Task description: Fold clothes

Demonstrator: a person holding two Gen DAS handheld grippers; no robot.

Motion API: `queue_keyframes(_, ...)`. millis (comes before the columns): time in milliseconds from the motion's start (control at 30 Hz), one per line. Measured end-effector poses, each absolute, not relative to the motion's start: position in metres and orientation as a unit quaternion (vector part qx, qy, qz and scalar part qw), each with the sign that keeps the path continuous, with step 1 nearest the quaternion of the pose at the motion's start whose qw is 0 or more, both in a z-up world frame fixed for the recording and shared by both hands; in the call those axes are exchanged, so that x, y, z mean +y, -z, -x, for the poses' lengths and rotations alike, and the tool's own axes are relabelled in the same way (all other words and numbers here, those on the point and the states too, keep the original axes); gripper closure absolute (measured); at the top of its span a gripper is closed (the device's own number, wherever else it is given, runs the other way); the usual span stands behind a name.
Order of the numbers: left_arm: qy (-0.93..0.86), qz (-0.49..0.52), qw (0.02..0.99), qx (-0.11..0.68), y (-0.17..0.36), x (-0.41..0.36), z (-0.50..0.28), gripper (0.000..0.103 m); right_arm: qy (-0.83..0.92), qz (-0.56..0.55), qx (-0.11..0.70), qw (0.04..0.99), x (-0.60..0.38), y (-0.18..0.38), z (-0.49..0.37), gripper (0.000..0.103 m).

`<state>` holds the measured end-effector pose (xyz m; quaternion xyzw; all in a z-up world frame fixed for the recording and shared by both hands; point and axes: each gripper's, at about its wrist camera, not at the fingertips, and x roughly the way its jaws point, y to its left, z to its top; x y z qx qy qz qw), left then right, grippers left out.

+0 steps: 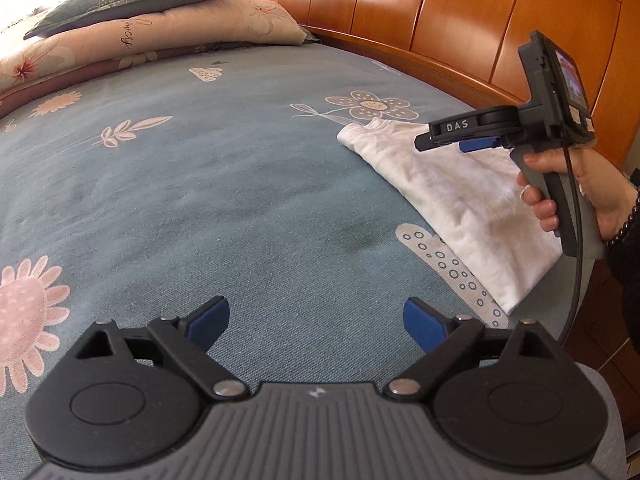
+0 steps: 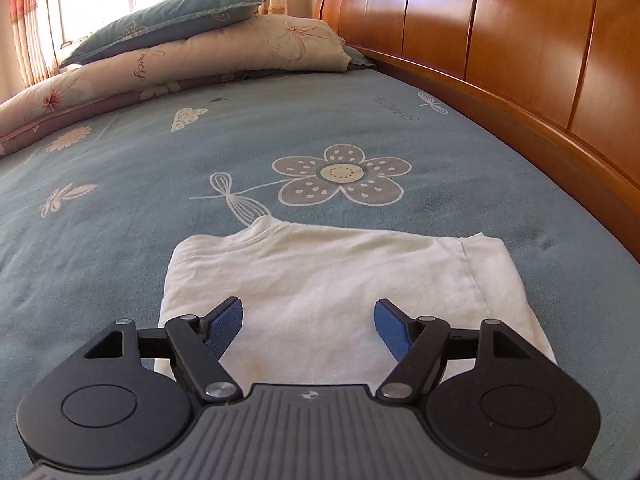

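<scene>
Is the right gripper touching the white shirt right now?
Apart. The left wrist view shows the right gripper held above the white shirt with open air beneath its fingers, jaws open and empty.

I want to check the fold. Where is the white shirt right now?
The white shirt lies folded on the blue bedspread, directly below the open right gripper, near the wooden headboard and beside the big printed flower.

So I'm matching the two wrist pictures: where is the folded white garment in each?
Left wrist view: white garment at right, beneath the right gripper.
Right wrist view: it lies bottom centre, under that gripper's open jaws.
Shared landmark: the grey flower print just beyond it.
</scene>
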<state>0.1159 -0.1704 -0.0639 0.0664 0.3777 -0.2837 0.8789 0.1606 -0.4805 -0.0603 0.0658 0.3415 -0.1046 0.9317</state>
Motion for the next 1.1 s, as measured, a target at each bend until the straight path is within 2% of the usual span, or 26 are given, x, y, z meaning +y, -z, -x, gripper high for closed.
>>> queue_keyframes(100,0.284,-0.067,0.877,0.381,0.067,-0.170,-0.117,0.009,0.142,-0.073,0.341,0.926,-0.501,0.057,-0.170,0.026)
queue_keyframes(300,0.272,-0.072,0.879,0.384,0.065,-0.165,-0.115,0.009,0.135,-0.172,0.348,0.912,-0.543,0.068,-0.170,0.026)
queue_keyframes(433,0.251,-0.081,0.890,0.373,0.058,-0.161,-0.110,0.009,0.116,-0.212,0.321,0.916,-0.554,0.036,-0.137,0.025)
queue_keyframes(667,0.247,-0.088,0.899,0.349,0.044,-0.165,-0.093,0.009,0.065,-0.200,0.325,0.922,-0.567,-0.005,-0.065,0.021)
queue_keyframes(867,0.259,-0.092,0.900,0.338,0.035,-0.176,-0.075,0.009,0.047,-0.232,0.367,0.900,-0.575,0.031,-0.037,0.020)
queue_keyframes(1100,0.238,-0.122,0.912,0.311,0.026,-0.181,-0.060,0.009,0.048,-0.264,0.353,0.896,-0.585,0.053,-0.048,0.021)
